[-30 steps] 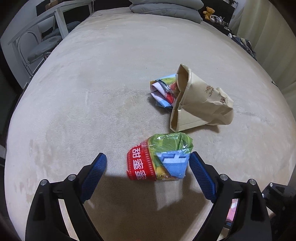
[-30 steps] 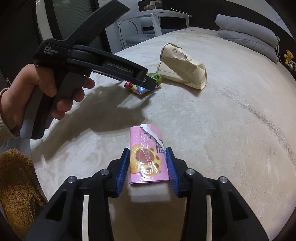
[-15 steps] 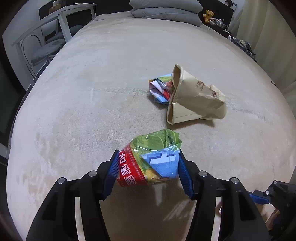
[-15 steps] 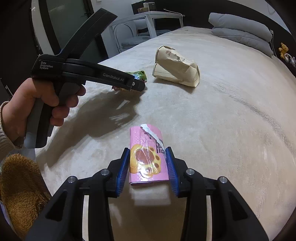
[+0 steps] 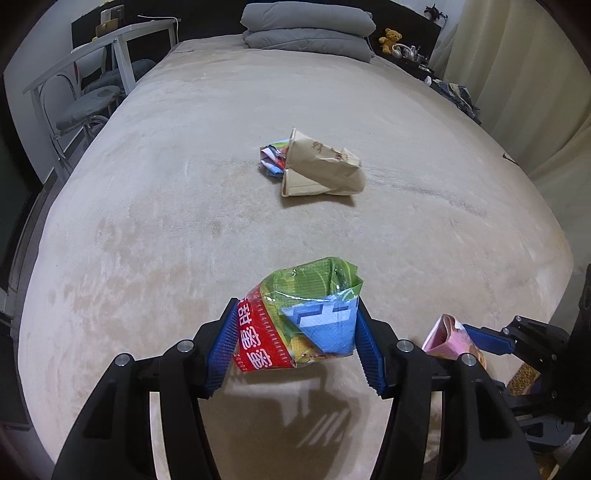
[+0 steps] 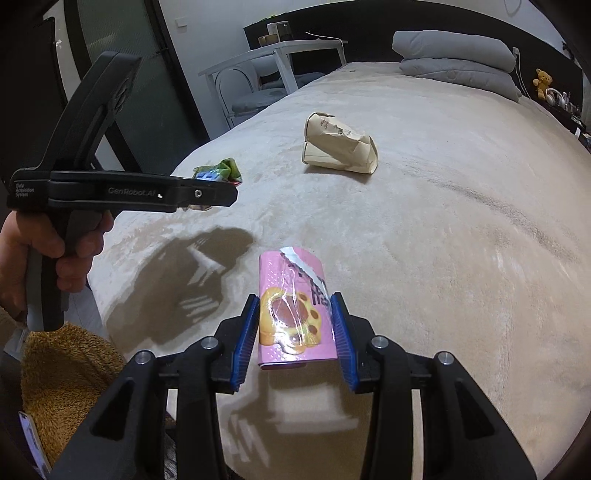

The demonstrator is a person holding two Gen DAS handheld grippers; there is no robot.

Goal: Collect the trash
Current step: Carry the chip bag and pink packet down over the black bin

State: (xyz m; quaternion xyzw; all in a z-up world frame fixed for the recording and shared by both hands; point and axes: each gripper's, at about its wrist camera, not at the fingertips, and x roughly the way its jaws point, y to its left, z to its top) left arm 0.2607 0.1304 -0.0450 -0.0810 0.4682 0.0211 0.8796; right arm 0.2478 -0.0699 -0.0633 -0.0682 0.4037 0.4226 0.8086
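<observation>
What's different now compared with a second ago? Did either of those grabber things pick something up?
Yes. The left gripper closed its jaws on the red and green snack wrapper and lifted it off the bed; its shadow now lies below it. The right gripper already held the pink wrapper and keeps it. The paper bag and the wrappers beside it lie unmoved.

We see a beige bed cover (image 5: pixel 332 92) under everything. Our left claw (image 5: pixel 295 343) has blue ribbed pads and black arms; the wrapper (image 5: pixel 306 317) in it is green, blue and red with white characters. The pink packet (image 6: pixel 293 310) shows an orange paw print. The paper bag (image 5: pixel 321 170) is tan with dark lettering; the pillows (image 5: pixel 308 27) are grey.
</observation>
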